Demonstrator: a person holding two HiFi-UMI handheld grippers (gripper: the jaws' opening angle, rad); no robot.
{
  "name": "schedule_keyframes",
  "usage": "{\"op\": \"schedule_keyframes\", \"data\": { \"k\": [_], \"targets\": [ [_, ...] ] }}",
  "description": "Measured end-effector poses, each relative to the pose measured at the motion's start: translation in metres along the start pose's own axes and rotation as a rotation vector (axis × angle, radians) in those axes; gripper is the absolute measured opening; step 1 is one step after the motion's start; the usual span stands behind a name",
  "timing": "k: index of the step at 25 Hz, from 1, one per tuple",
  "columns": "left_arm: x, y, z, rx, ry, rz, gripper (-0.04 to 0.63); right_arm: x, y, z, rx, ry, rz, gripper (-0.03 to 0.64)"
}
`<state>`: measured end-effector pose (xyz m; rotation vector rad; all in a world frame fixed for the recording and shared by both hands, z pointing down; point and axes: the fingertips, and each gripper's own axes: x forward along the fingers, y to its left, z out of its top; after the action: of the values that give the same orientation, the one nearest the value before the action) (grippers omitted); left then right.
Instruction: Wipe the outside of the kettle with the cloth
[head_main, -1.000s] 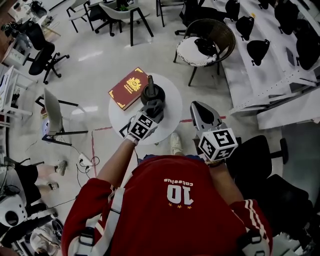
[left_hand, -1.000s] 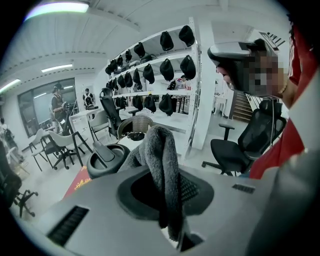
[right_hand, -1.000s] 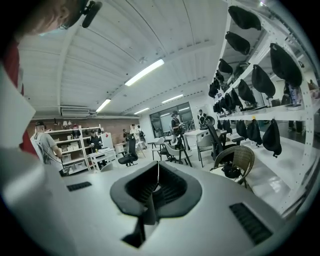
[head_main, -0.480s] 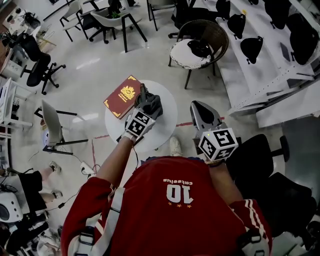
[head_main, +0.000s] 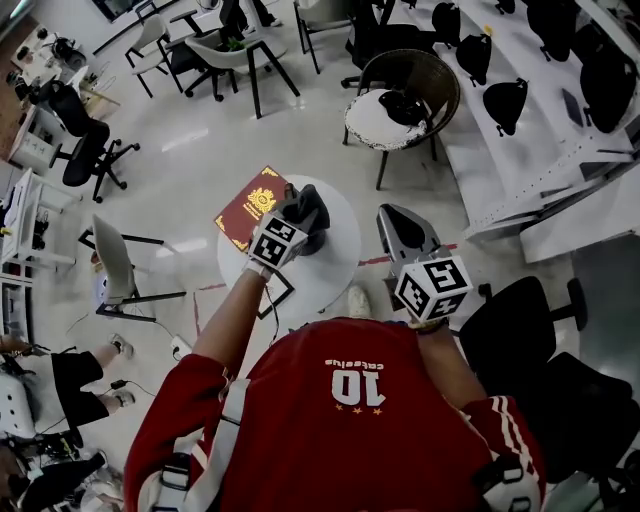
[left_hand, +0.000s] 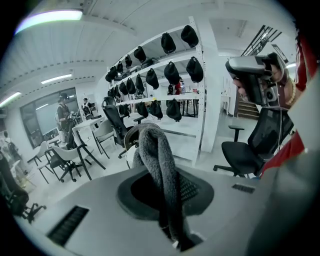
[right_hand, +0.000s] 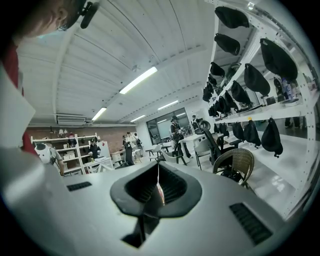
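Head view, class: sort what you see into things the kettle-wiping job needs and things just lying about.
Job: kettle; grey cloth, held by the left gripper; round table under them.
Lying about: red book; wicker chair; shut right gripper.

Grey fuzzy cloth (left_hand: 159, 165) pinched, looped upright

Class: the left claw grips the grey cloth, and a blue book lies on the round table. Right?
No: the head view shows the book is red. The left claw does grip the grey cloth, and the book lies on the round table.
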<state>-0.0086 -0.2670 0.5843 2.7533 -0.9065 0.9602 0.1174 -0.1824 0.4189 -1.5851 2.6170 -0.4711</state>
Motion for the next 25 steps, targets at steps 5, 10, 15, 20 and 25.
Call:
{"op": "schedule_keyframes", "data": {
  "k": [5,10,15,20,25],
  "targets": [
    [-0.008,0.010,0.019,0.026,-0.044,0.025,0.048,0.008,0.002,-0.002,-0.021,0.019,0.003,0.017],
    [-0.037,0.021,0.033,0.005,-0.117,0.058,0.048,0.012,0.017,-0.001,-0.063,0.038,0.009,0.017],
    [-0.081,0.037,0.027,-0.022,-0.172,0.118,0.048,0.016,0.030,-0.006,-0.074,0.065,0.008,0.017],
    [-0.132,0.068,0.002,-0.053,-0.191,0.207,0.048,0.020,0.048,-0.012,-0.079,0.088,0.014,0.017],
    [-0.164,0.096,-0.042,-0.080,-0.156,0.272,0.048,0.027,0.066,-0.027,-0.088,0.127,0.025,0.017]
  ]
}}
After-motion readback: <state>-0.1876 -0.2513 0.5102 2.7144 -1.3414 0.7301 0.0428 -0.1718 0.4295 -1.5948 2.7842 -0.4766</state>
